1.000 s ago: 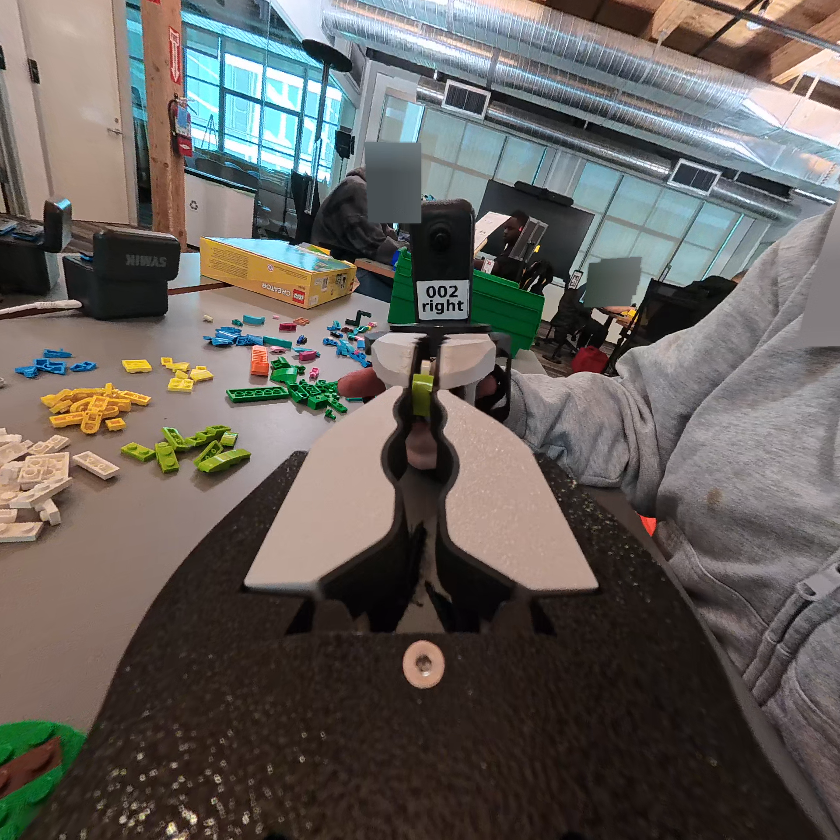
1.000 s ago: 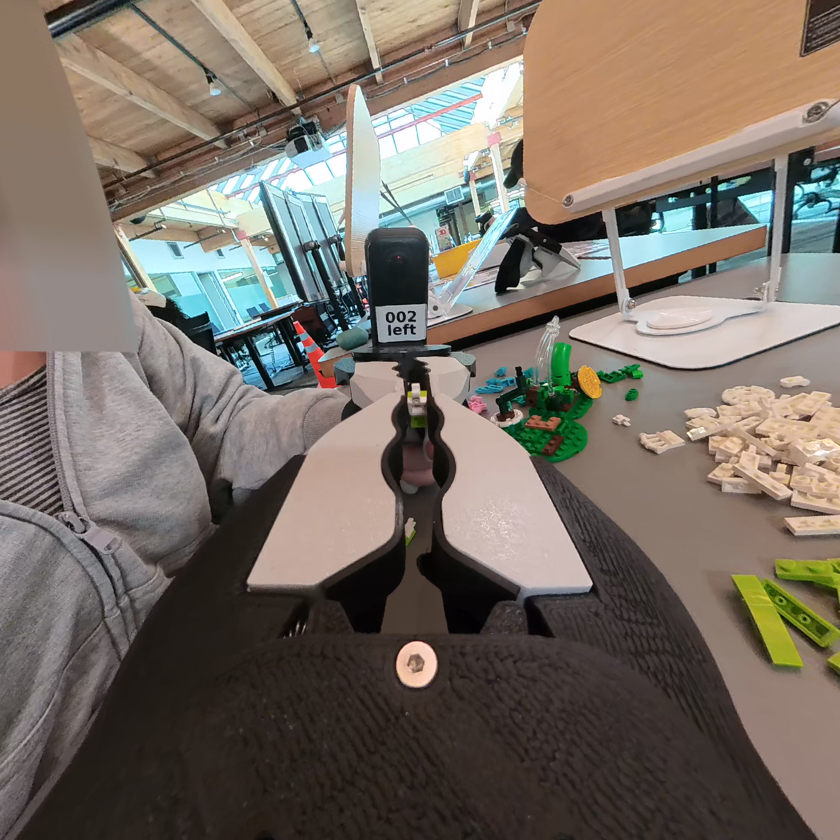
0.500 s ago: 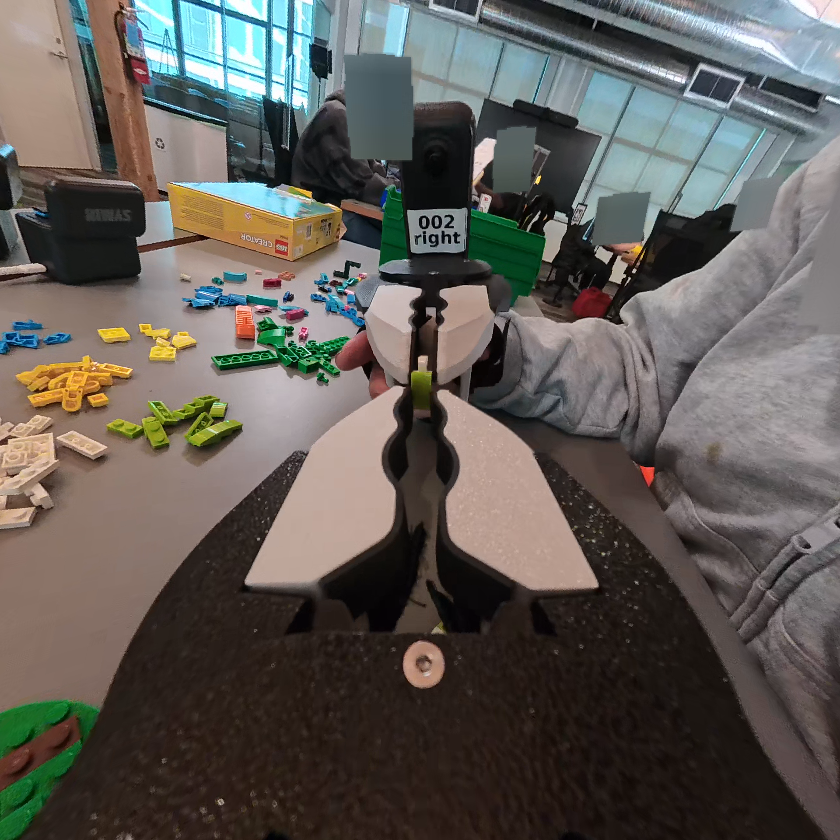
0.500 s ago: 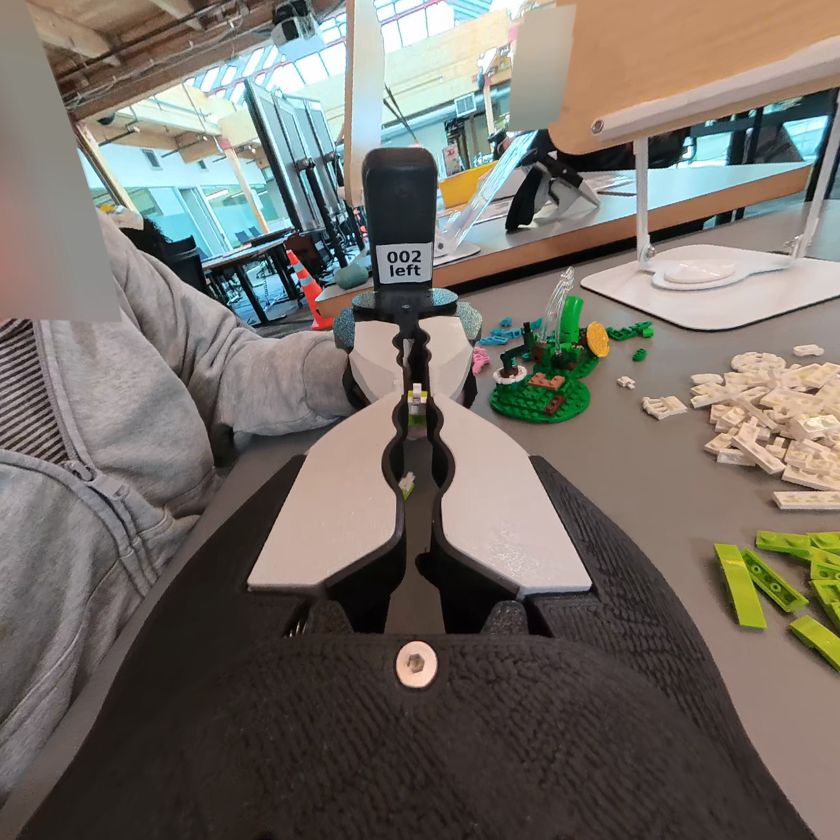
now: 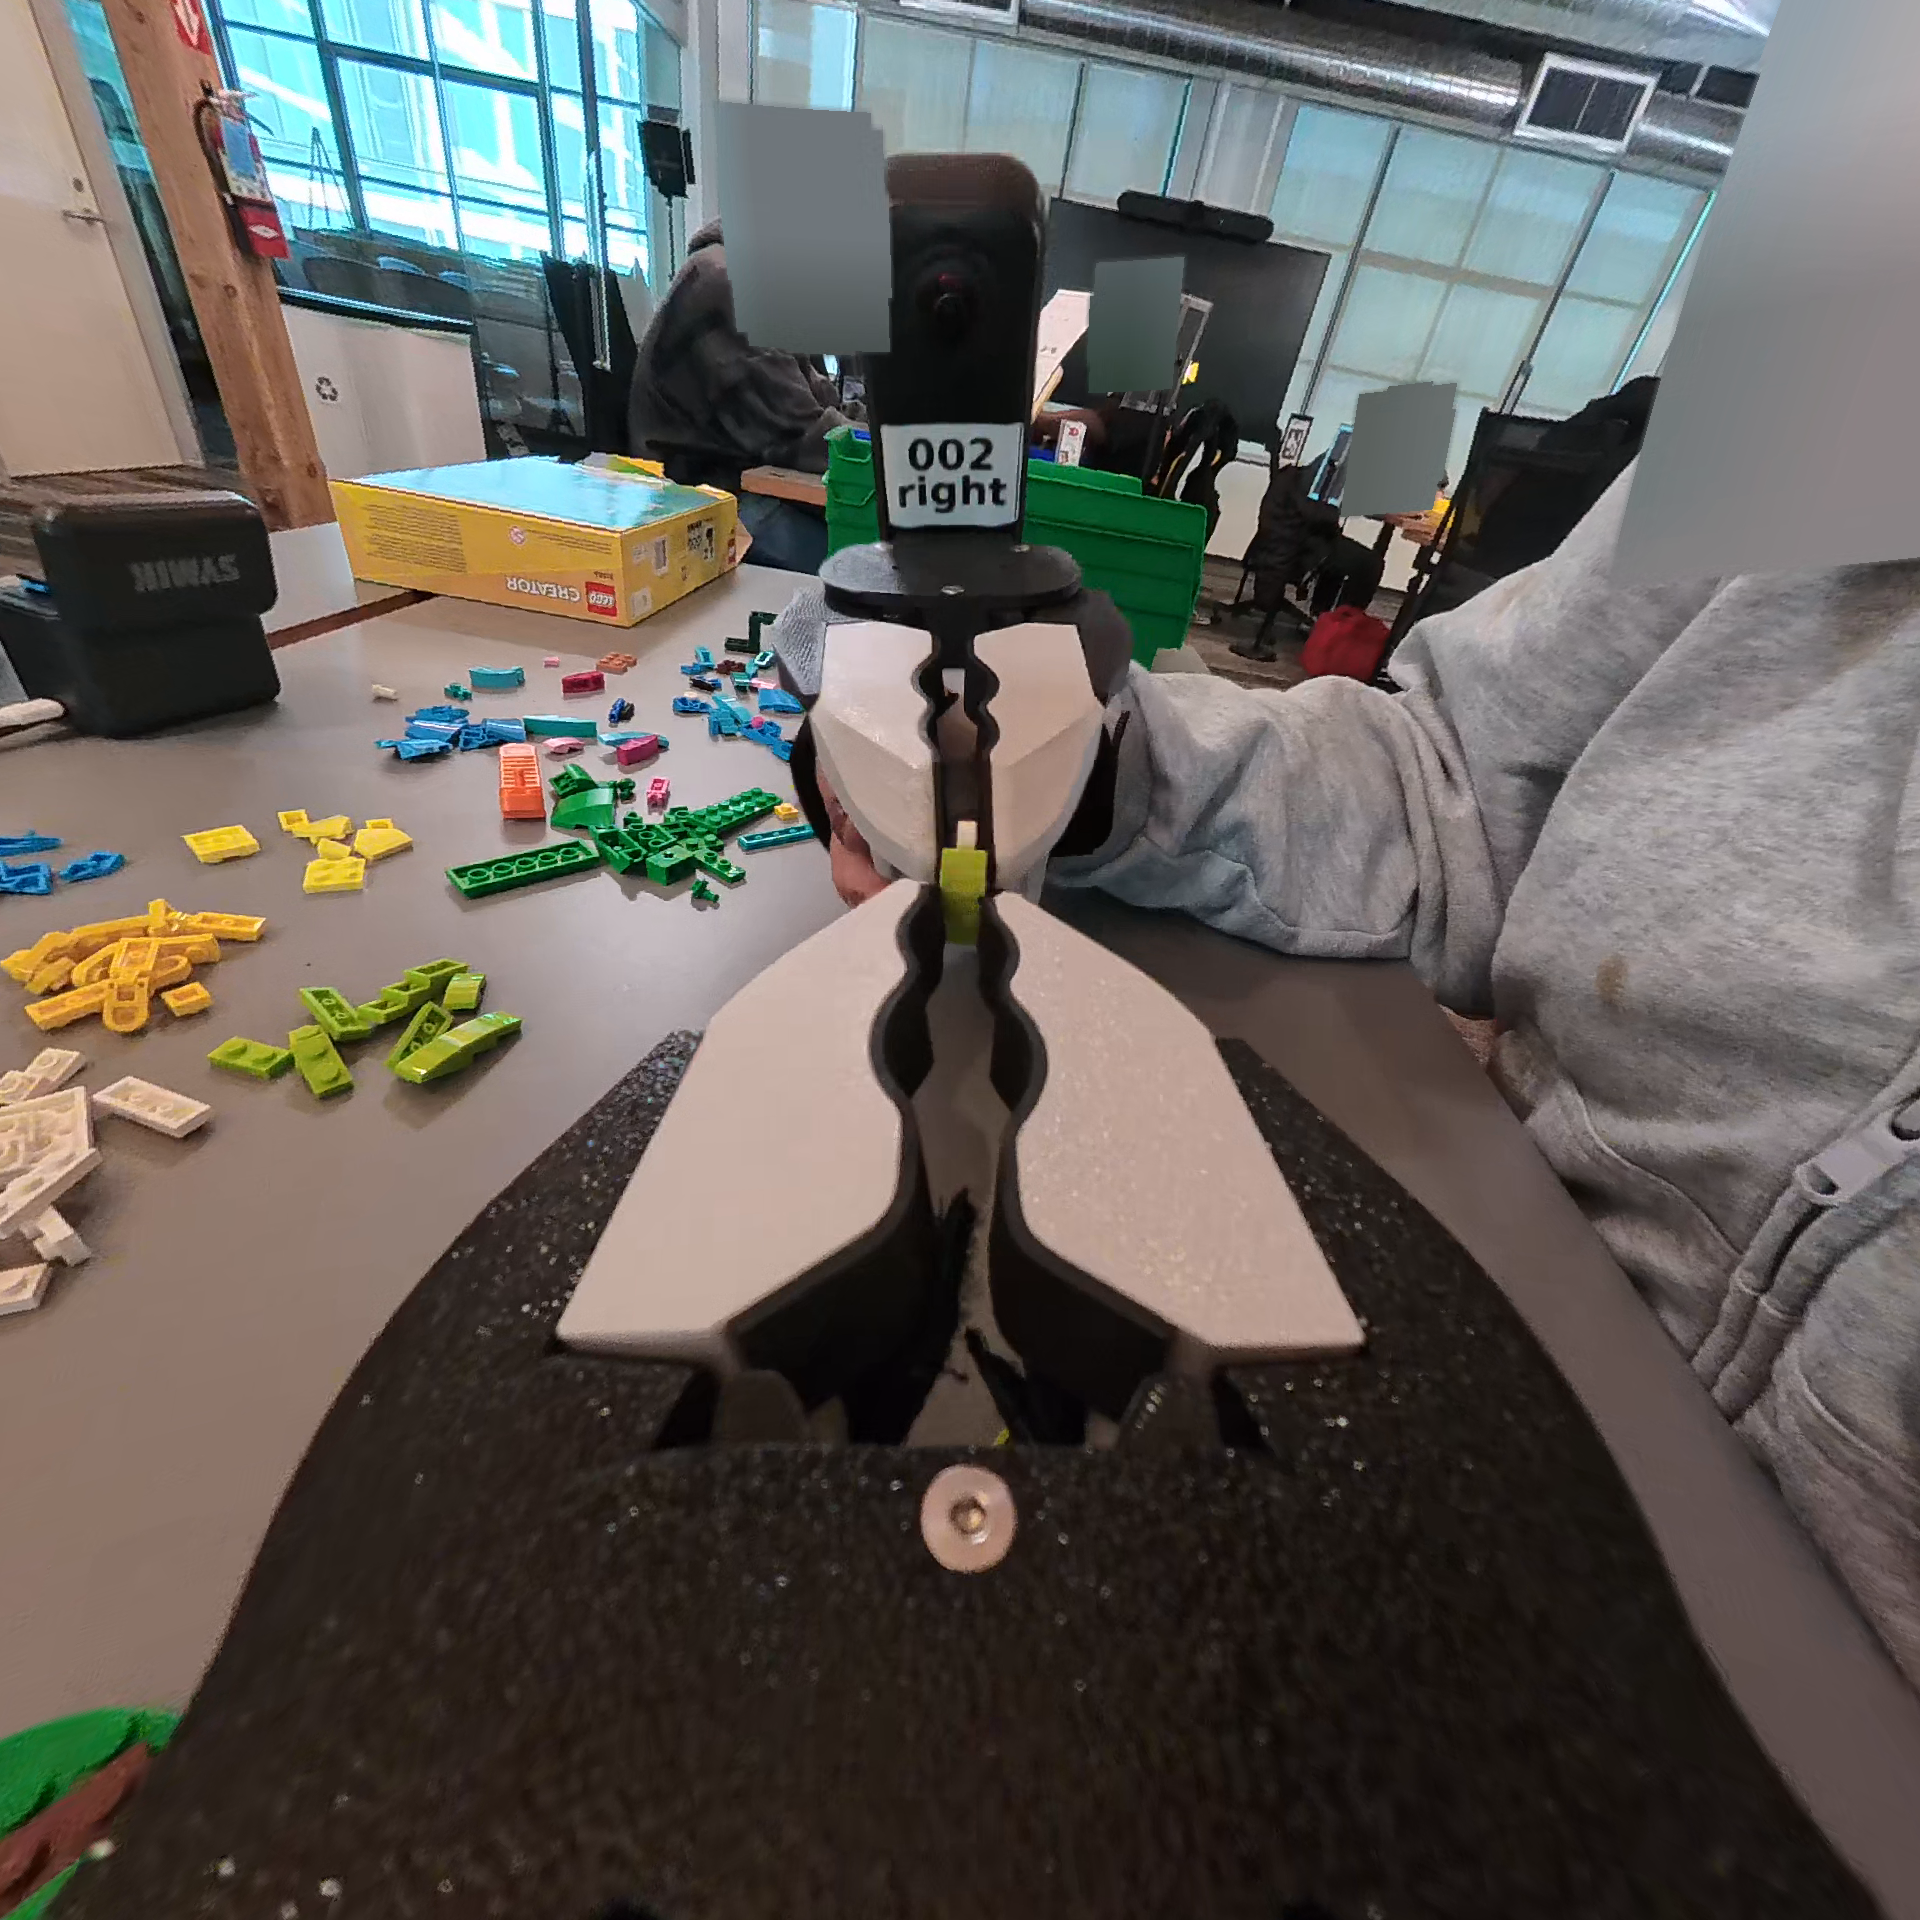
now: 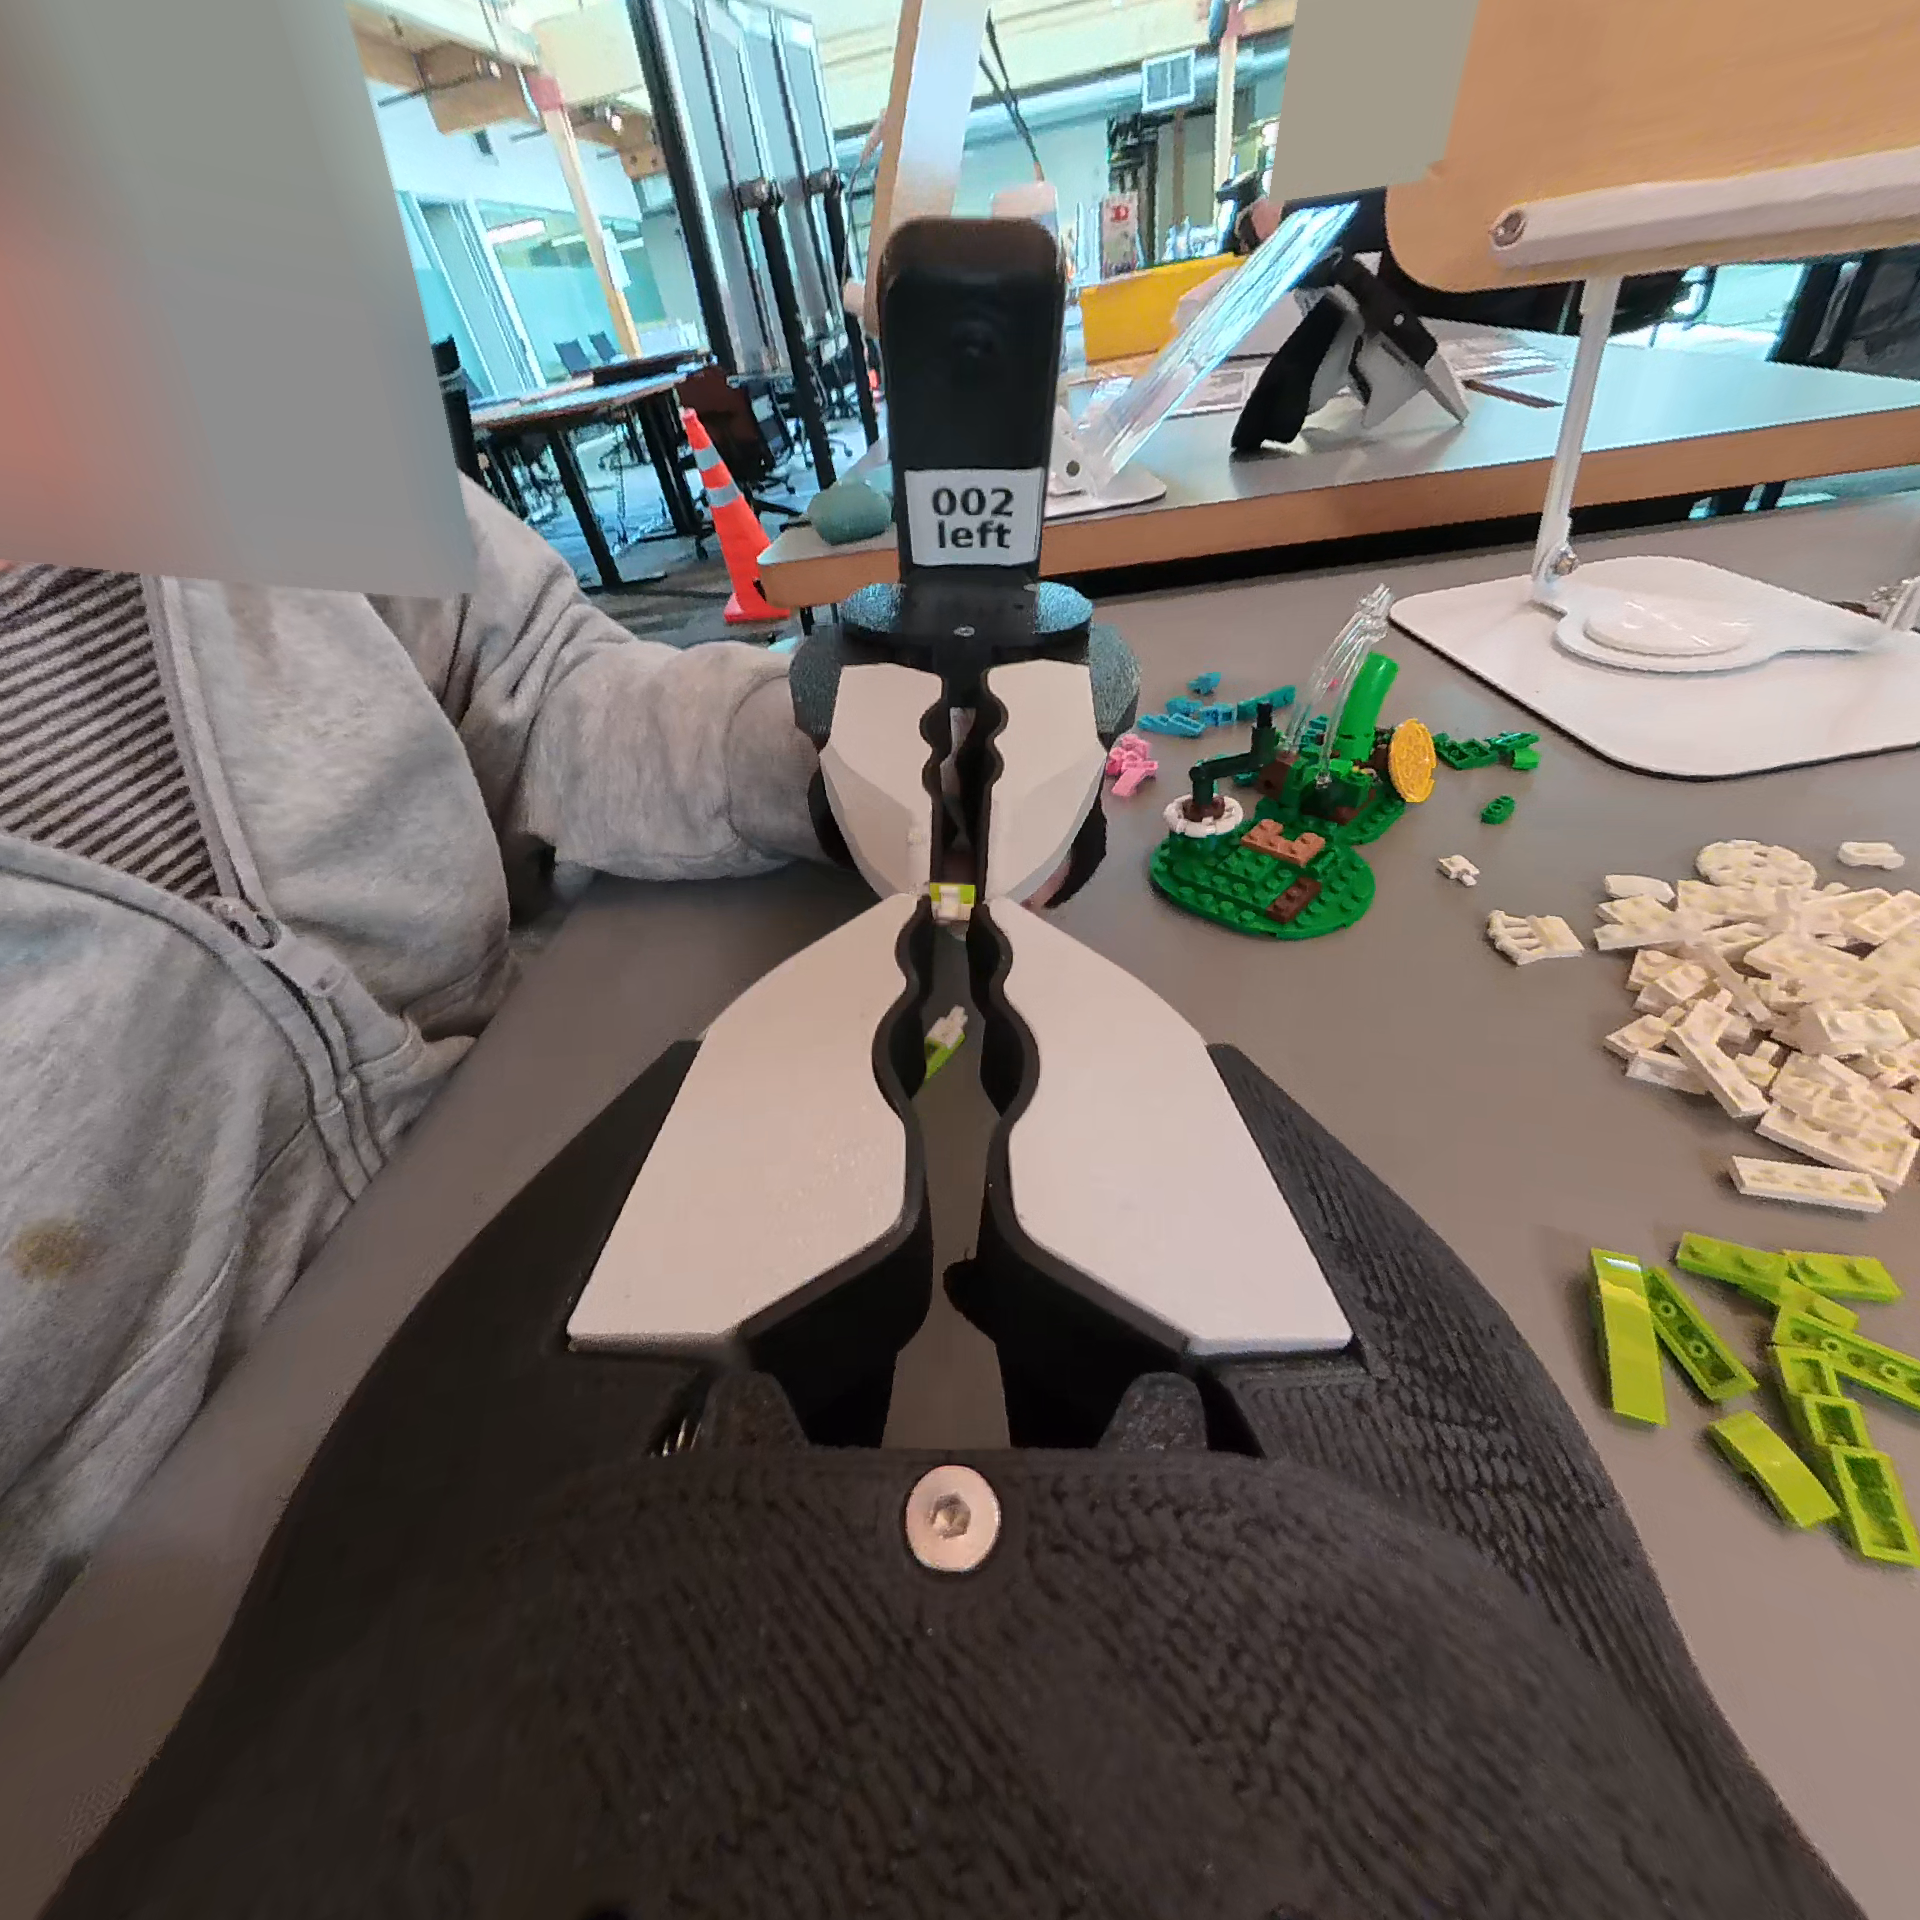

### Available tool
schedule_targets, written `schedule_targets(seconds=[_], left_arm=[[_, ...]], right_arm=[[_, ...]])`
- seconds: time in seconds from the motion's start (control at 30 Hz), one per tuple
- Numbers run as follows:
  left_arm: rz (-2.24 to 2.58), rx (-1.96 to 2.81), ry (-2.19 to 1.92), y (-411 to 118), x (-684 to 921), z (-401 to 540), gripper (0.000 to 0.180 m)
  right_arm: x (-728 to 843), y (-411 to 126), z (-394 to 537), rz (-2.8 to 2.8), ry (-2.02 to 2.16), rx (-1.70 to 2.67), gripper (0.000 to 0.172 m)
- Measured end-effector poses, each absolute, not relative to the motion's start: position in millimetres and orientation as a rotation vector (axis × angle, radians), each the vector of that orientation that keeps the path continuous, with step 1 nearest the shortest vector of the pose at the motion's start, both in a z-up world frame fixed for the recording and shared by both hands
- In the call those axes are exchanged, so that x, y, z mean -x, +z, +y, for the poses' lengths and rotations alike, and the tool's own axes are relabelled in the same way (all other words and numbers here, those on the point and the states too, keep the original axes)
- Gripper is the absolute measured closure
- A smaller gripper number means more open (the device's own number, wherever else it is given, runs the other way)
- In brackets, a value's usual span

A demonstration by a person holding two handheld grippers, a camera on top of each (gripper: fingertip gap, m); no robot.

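Lime brick (image 5: 961,894) sits clamped at the left gripper (image 5: 961,914) tips, butted against the right gripper (image 6: 951,902) – its jaws pinch a small white piece (image 6: 948,902); beyond, sorted bricks (image 5: 135,966) litter the table (image 5: 644,966).

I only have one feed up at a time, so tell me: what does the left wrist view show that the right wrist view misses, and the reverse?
Only the left wrist view: the yellow cardboard box, black case, green plastic crate, and loose blue, yellow and dark green bricks.

Only the right wrist view: the round green brick model, heap of white flat bricks, white stand base and orange traffic cone.

Both: the grey tabletop, lime green flat bricks, and the left tongs and right tongs meeting tip to tip on a small lime-and-white brick piece.
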State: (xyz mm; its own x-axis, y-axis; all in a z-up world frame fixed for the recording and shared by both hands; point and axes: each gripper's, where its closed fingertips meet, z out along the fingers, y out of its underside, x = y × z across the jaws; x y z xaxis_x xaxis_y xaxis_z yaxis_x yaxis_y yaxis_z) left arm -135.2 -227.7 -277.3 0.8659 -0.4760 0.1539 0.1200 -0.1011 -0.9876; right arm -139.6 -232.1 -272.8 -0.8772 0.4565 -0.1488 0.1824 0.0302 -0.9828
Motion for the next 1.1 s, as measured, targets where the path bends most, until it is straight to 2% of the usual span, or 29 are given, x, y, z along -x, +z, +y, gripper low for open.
schedule_targets(seconds=[0.3, 0.67, 0.97, 1.1], left_arm=[[0.303, 1.589, -0.570, -277, 129, -229, 0.175], [0.137, 1.568, -0.602, -274, 145, -222, 0.175], [0.065, 1.448, -0.632, -260, 152, -224, 0.175], [0.065, 1.456, -0.649, -260, 151, -224, 0.175]], right_arm=[[130, -281, -231, -2.202, 1.838, 0.615, 0.167], [147, -274, -225, -2.025, 1.852, 0.698, 0.166], [157, -260, -231, -1.837, 2.105, 0.838, 0.165], [156, -261, -231, -1.852, 2.047, 0.791, 0.166]])
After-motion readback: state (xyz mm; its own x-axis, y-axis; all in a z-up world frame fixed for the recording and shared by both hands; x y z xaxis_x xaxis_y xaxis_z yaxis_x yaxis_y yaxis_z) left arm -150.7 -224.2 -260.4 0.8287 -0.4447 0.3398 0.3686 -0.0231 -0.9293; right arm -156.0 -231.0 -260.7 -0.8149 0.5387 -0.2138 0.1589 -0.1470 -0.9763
